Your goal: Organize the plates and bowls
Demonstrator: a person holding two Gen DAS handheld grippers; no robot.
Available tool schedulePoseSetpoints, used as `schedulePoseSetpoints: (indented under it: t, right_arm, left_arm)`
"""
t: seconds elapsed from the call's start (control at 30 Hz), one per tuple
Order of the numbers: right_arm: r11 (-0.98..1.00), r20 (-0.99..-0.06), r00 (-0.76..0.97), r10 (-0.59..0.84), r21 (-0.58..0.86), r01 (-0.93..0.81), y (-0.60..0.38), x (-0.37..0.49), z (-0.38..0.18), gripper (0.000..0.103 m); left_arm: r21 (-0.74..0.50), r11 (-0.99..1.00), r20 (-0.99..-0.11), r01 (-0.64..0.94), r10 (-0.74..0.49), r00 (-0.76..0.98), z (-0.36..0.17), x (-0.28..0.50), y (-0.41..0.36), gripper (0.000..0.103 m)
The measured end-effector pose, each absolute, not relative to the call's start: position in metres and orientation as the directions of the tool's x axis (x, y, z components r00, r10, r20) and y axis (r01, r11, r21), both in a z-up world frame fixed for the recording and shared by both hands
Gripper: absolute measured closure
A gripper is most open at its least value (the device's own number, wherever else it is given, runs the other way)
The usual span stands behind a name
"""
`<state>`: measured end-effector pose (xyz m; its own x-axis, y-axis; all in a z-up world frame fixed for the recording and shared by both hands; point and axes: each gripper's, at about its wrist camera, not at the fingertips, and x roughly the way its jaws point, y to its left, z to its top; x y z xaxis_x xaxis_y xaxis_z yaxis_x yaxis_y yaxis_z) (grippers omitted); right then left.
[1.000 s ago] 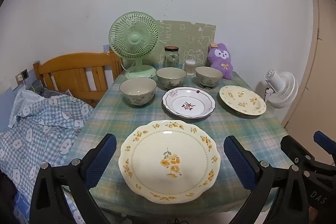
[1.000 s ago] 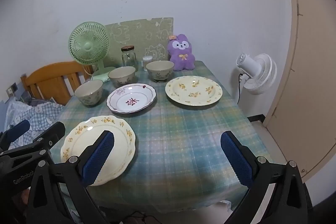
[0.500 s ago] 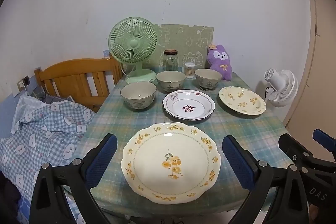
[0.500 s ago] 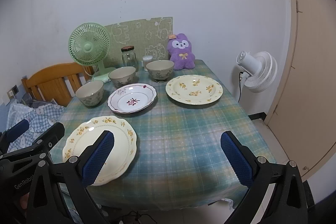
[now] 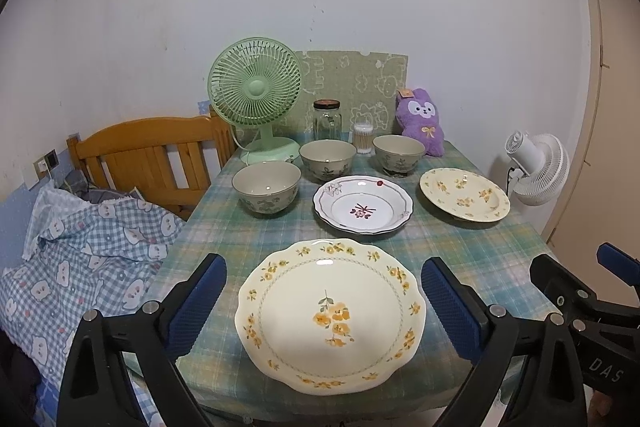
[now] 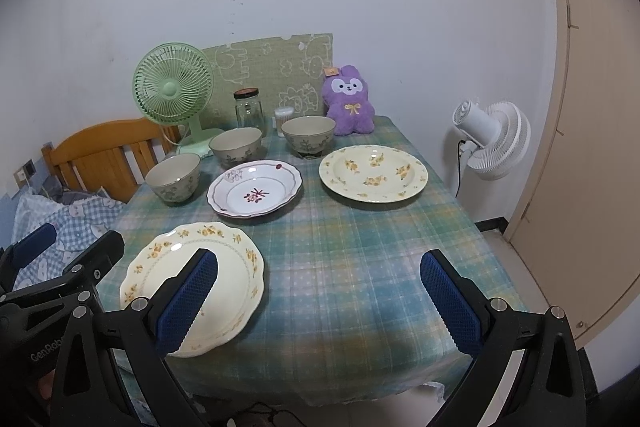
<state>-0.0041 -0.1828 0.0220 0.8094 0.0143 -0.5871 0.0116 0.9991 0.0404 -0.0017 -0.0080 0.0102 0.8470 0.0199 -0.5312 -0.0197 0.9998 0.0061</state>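
Nearest on the plaid-clothed counter (image 5: 500, 259): a scalloped cream plate with yellow flowers (image 5: 331, 315), lying flat by the near edge, framed between the spread blue pads of the left tool (image 5: 324, 301), released and touching nothing. Just beyond, a white plate with a dark rim and red flower (image 5: 362, 209); to its right, apart, a second yellow-flowered plate (image 5: 464, 194). Behind these, three grey-green bowls in a loose row: left bowl (image 5: 266, 187), middle bowl (image 5: 328, 159), right bowl (image 5: 398, 154), all upright and separate. Further back against the wall, a green desk fan (image 5: 256, 95), a glass jar with a dark lid (image 5: 327, 121), a small tub of cotton swabs (image 5: 363, 139), a purple plush rabbit (image 5: 422, 123) and a green patterned board (image 5: 356, 87). Right tool (image 6: 318, 303) likewise released, empty, poised over bare cloth near the front edge, its left pad overlapping the nearest plate in view. Off the counter: a wooden bed headboard (image 5: 148, 155) and checked bedding (image 5: 80, 259) to the left, a white fan (image 5: 536, 169) to the right. No obstacle between either tool and the nearest plate.
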Motion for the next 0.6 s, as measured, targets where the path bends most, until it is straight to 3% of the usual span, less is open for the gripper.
schedulePoseSetpoints:
  t: [0.6]
  right_arm:
    - [0.999,-0.594,0.804,0.024,0.043,0.002,-0.179,0.008,0.019,0.001]
  left_arm:
    - [0.01,1.0,-0.521,-0.023,0.025,0.853,0.009,0.006,-0.005,0.007]
